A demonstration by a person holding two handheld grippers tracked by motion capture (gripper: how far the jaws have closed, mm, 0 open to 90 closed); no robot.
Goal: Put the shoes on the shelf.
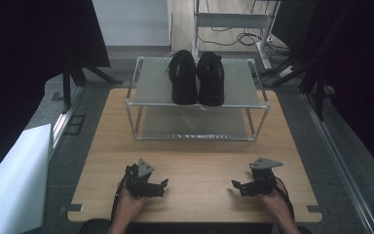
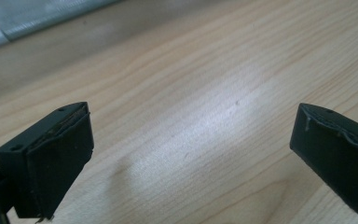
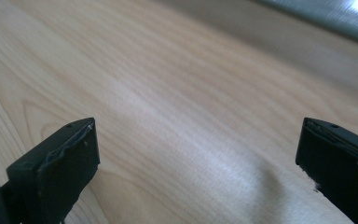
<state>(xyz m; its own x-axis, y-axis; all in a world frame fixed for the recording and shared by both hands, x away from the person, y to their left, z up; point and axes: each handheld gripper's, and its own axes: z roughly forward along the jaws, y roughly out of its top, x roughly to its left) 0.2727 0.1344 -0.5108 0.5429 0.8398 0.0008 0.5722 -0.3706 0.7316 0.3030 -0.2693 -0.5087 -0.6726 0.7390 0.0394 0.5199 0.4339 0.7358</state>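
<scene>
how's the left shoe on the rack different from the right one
The left shoe sits slightly turned, its far end leaning toward the right shoe, which lies straighter. The left shoe has a lace trailing off its left side; the right shoe does not. Both are black and rest side by side on the rack's top shelf.

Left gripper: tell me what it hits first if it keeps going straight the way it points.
Probably the right gripper: the left gripper, jaws open, points across the bare table toward it. Depth is unclear.

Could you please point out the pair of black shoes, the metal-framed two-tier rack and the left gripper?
Pair of black shoes (image 1: 197,78): high view, inner edge of left shoe's upper.
Metal-framed two-tier rack (image 1: 151,85): high view, bare top shelf.
Left gripper (image 1: 164,186): high view, between its open jaws.
</scene>
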